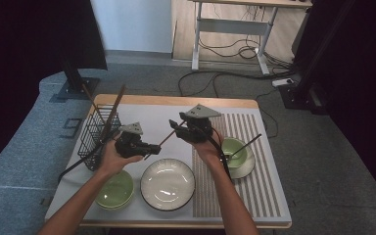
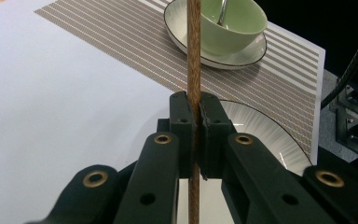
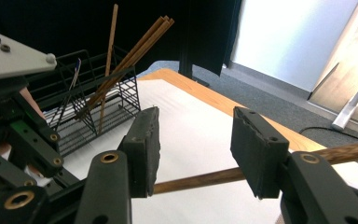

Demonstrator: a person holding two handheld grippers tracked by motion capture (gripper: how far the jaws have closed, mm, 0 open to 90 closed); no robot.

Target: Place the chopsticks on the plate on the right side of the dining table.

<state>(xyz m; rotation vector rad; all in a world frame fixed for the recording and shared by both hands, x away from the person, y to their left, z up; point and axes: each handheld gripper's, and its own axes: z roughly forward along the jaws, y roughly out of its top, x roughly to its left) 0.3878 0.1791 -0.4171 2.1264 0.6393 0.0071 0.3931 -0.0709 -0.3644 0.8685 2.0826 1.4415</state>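
Note:
My left gripper [image 2: 197, 112] is shut on a brown chopstick [image 2: 194, 56], which runs upright between its pads. In the high view this chopstick [image 1: 164, 141] slants from the left gripper [image 1: 149, 148] up to the right gripper [image 1: 178, 126] above the table's middle. The right gripper [image 3: 196, 154] stands open; the chopstick [image 3: 200, 179] lies crosswise in the gap between its jaws, and neither pad presses on it. The left gripper's body [image 3: 18, 140] is close by on the left of the right gripper view.
A black wire basket [image 1: 98, 132] with several chopsticks [image 3: 130, 51] stands at the table's left. A green bowl with a spoon on a saucer [image 1: 235, 152] sits on the striped placemat [image 1: 264, 186]. A white plate [image 1: 168, 183] and another green bowl [image 1: 115, 190] lie near the front edge.

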